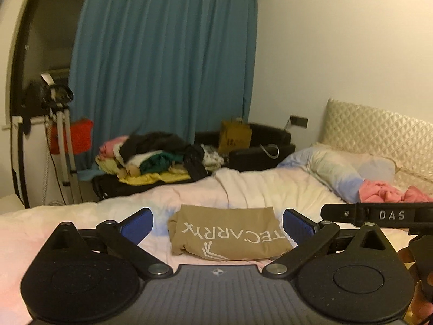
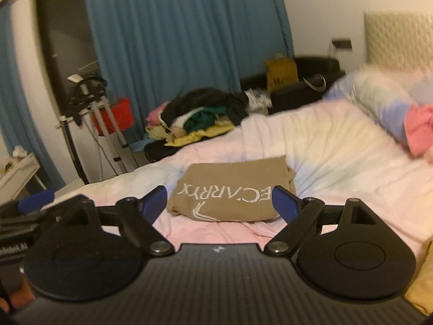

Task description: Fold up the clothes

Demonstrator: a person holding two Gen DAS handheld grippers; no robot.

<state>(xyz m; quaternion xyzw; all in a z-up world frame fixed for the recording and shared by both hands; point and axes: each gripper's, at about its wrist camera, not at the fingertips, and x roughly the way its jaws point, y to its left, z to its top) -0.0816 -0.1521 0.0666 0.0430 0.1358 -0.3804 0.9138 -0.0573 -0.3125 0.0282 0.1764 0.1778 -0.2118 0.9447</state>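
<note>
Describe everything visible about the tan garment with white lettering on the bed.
The tan garment is folded into a compact, roughly rectangular bundle of soft, matte fabric. White printed letters and a curved striped logo face up, reading upside down from both cameras. It lies flat on the pastel bedsheet, edges slightly rumpled. Both the left gripper and right gripper are open, neither touching it.

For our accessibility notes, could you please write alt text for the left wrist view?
A folded tan garment with white lettering lies on a pastel bedsheet, framed by the open blue-padded left gripper, which holds nothing. Behind are a clothes pile, a blue curtain and a pillow.
</note>
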